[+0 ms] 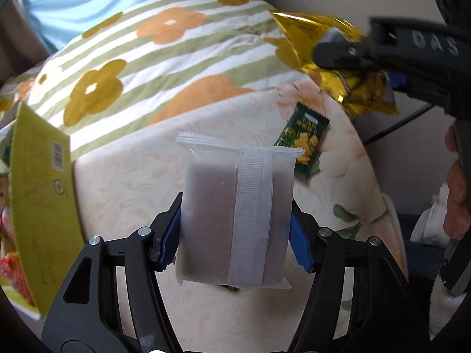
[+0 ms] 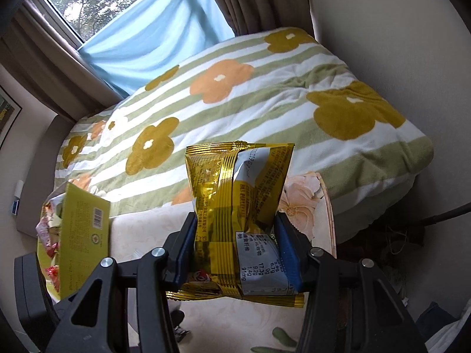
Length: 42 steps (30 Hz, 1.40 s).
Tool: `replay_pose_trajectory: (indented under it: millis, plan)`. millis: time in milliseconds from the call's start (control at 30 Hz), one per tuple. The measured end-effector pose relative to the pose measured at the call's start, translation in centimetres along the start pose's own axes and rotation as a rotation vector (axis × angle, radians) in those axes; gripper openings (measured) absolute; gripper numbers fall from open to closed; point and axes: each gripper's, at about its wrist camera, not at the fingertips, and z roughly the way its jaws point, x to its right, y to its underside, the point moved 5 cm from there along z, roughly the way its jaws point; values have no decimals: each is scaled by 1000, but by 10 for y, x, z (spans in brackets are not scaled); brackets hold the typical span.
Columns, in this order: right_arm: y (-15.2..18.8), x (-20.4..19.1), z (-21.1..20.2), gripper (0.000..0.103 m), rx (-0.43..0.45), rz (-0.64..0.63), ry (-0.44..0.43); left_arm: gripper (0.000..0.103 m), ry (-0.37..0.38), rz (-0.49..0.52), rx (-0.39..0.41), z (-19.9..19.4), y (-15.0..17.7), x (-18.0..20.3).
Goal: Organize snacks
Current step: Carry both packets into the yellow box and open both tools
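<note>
My left gripper [image 1: 235, 235] is shut on a frosted white snack packet [image 1: 235, 214] with a dark bar inside, held upright above the cream floral tabletop [image 1: 123, 176]. My right gripper [image 2: 235, 253] is shut on a gold foil snack bag [image 2: 238, 206]; it shows in the left wrist view [image 1: 338, 56] at the upper right, raised above the table. A dark green snack packet [image 1: 306, 144] lies flat on the table behind the white packet. A yellow-green box [image 1: 41, 206] stands at the left with several snacks inside; it also shows in the right wrist view [image 2: 85, 235].
A bed with a green-striped flower blanket [image 2: 250, 103] lies right behind the table. A window with a blue curtain [image 2: 141, 35] is beyond it. A wall [image 2: 397, 44] is at the right, with a dark cable [image 1: 397, 123] below.
</note>
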Motion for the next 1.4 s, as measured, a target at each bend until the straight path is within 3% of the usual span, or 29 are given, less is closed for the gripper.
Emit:
replay_pose_trajectory:
  millis: [333,633,867,1067,1233,1400]
  plan:
    - [-4,-63,-55,48,71,-122,-73,60,-76,-149,152,-88,-11,-64]
    - [4,-156,-69,48,117,-227,-155,60,-113,-254,250,-152,4,-164]
    - [23,-252,-54,48,116,-288,-202,60,-147,-314,265,-182,27,-255]
    - [43,-318,-26,48,86,-323,-226,60,-162,-346,242,-183,48,-335]
    - [63,-353,0,48,50,-316,-220,60,-161,-355,196,-172,65,-382]
    - [79,-359,14,48,4,-301,-194,61,-122,-360,152,-159,83,-396]
